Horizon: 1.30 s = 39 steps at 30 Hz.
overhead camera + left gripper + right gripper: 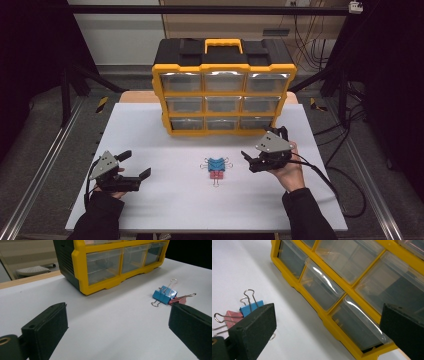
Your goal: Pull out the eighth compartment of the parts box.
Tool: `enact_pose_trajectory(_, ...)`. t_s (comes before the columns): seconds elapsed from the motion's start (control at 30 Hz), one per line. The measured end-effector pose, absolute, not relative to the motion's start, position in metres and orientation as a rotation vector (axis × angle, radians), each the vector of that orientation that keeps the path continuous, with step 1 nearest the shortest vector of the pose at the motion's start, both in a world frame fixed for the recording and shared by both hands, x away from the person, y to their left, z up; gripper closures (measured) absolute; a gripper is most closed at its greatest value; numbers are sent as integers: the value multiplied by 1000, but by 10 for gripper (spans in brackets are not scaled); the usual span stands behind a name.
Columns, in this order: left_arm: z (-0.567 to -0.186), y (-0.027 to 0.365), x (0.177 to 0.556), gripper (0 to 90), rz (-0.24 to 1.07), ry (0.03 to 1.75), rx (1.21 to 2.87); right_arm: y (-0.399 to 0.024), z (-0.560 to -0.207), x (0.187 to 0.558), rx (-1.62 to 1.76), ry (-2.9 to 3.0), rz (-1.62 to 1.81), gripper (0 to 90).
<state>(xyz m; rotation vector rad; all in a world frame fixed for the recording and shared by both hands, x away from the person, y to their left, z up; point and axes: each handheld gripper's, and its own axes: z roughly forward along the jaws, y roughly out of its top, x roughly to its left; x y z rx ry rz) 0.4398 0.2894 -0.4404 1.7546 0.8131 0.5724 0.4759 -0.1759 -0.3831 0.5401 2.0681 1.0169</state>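
Note:
A blue binder clip (216,164) (164,294) (251,307) lies on the white table (165,200) near its middle, with a smaller pink binder clip (216,175) (179,300) (233,316) touching its near side. My left gripper (135,164) (117,327) rests low at the front left, open and empty, well left of the clips. Just right of the clips my right gripper (258,150) (329,330) is held open and empty, tilted toward the bottom row of drawers.
A yellow and black drawer organizer (223,92) (112,262) (352,285) with clear drawers, all closed, stands at the back middle of the table. Cables (345,190) trail off the right side. Metal rails (45,165) run along the table's left.

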Motion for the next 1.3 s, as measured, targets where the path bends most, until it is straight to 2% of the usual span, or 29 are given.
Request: enact_pose_trajectory(1.3, -441, 289, 440, 14, 575, 813, 1761, -134, -380, 512, 324, 2133, 827, 16)
